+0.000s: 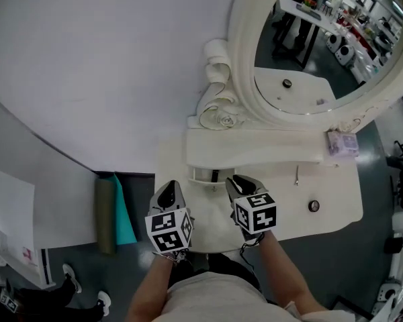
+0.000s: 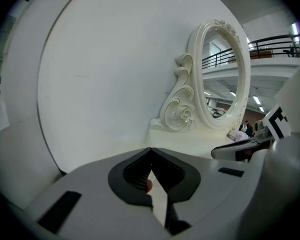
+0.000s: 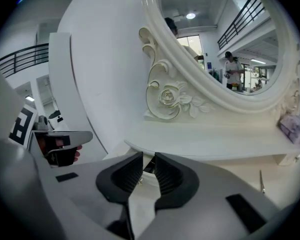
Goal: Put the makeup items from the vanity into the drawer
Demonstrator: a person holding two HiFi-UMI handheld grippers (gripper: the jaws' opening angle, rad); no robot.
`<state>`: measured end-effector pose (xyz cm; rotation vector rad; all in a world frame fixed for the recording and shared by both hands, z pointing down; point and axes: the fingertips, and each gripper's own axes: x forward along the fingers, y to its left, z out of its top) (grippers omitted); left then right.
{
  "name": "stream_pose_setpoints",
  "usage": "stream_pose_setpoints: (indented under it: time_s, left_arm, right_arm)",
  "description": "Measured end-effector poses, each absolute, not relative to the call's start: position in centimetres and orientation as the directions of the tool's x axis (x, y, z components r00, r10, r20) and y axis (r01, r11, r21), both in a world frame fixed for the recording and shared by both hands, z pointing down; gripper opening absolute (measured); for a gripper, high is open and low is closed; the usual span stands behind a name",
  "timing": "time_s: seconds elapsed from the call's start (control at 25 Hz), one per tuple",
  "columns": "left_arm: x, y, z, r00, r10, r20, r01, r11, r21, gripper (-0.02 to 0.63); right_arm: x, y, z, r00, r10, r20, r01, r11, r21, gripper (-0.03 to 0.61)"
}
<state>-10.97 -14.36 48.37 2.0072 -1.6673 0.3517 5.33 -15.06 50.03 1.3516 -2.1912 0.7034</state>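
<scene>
The makeup items [image 1: 314, 206] lie toward the vanity's [image 1: 336, 200] right side, well apart from both grippers. A lilac packet [image 1: 341, 143] sits on the right end of the raised shelf [image 1: 269, 149] under the mirror [image 1: 245, 79]. A thin stick [image 1: 297, 176] lies flat on the tabletop below it, and a small round pot [image 1: 314, 206] stands nearer the front edge.

All three look light. The packet seems soft, so a gentle pinch across its sides should do and a hard squeeze might crumple it. The stick is probably the awkward one: it is slim and lies flat, so it is best taken across its middle with the tips angled down. The pot looks hard and smooth and may slip or roll, so a grip square across its width seems safest.

The small drawer [image 1: 205, 176] sits under the shelf's left part, just ahead of the grippers. The left gripper [image 1: 168, 193] has its tips together with nothing clamped. The right gripper [image 1: 245, 185] has its jaws a little apart and empty, and the drawer front shows through the gap.
</scene>
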Motion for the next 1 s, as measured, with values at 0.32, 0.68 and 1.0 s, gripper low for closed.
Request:
stream_pose_setpoints:
  time_s: [0.32,0.68,1.0]
  left_arm:
    - [-10.6,-15.0,46.1,0.327,-0.836,0.440,-0.942,-0.250,0.226,0.005]
    - [-9.0,-14.5,45.5,0.457,-0.785,0.418,-0.889,-0.386,0.247,0.005]
    - [-7.4,-13.7,47.1,0.524,-0.722,0.452,-0.851,-0.460,0.253,0.005]
  right_arm:
    - [7.1,-13.6,47.5,-0.263,-0.779,0.569,-0.964,0.190,-0.186,0.041]
    - [8.3,-9.7,46.9,-0.125,-0.829,0.546,-0.981,0.020,-0.194,0.023]
    - [9.1,-7.7,47.8,-0.048,-0.823,0.565,-0.981,-0.069,-0.184,0.023]
